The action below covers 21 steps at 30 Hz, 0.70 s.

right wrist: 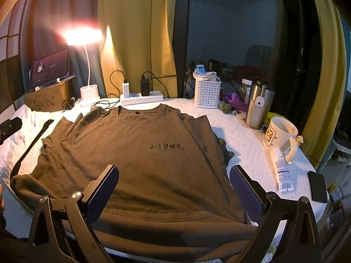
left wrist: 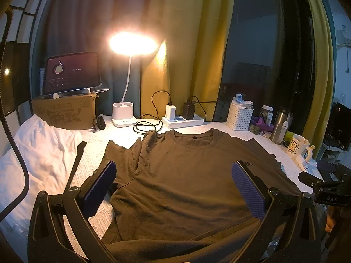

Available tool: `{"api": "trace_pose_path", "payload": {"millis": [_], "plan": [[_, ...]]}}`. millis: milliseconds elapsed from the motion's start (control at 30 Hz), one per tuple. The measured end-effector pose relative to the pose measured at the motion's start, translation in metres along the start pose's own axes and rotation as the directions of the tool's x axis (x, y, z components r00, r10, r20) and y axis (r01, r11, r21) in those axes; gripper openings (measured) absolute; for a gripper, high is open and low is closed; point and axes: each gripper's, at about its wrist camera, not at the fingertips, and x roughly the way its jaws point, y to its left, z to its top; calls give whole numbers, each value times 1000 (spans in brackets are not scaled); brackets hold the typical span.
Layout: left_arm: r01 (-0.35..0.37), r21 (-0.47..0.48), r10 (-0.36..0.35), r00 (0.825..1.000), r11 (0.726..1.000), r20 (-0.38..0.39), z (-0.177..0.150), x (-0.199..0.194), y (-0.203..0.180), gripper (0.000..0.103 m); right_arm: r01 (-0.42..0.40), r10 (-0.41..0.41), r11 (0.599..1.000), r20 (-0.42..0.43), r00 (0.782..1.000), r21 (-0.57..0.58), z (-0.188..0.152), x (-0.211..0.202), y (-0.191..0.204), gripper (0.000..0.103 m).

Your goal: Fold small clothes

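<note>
Brown T-shirt spread flat, both grippers spread above its hem.

We see the brown T-shirt (right wrist: 140, 153) lying face up on the white-covered desk (right wrist: 245, 140), collar toward the lamp (left wrist: 131, 43). Our left gripper (left wrist: 173, 184) and right gripper (right wrist: 173, 188) hover over the near hem with fingers spread, seemingly gripping nothing. White cloth (left wrist: 37, 153) lies left; a mug (right wrist: 278, 133) stands right.

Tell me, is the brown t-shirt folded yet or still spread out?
Spread out: the brown t-shirt lies flat, collar and chest print showing, both sleeves out.
</note>
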Motion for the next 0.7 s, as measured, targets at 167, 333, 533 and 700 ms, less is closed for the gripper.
{"api": "trace_pose_path", "payload": {"millis": [167,333,533,700], "plan": [[0,1,0,1000,1000,-1,0,0,-1,103,1,-1,1000,0,1000,0,0,1,0,101],[-4,2,4,1000,1000,-4,0,0,-2,103,0,0,1000,-1,1000,0,0,1,0,101],[-6,14,6,1000,1000,0,2,3,-3,103,-1,1,1000,-6,1000,2,-2,1,-2,101],[-2,22,3,1000,1000,-19,5,13,-6,103,-1,1,1000,-19,1000,-2,-1,9,-3,101]]}}
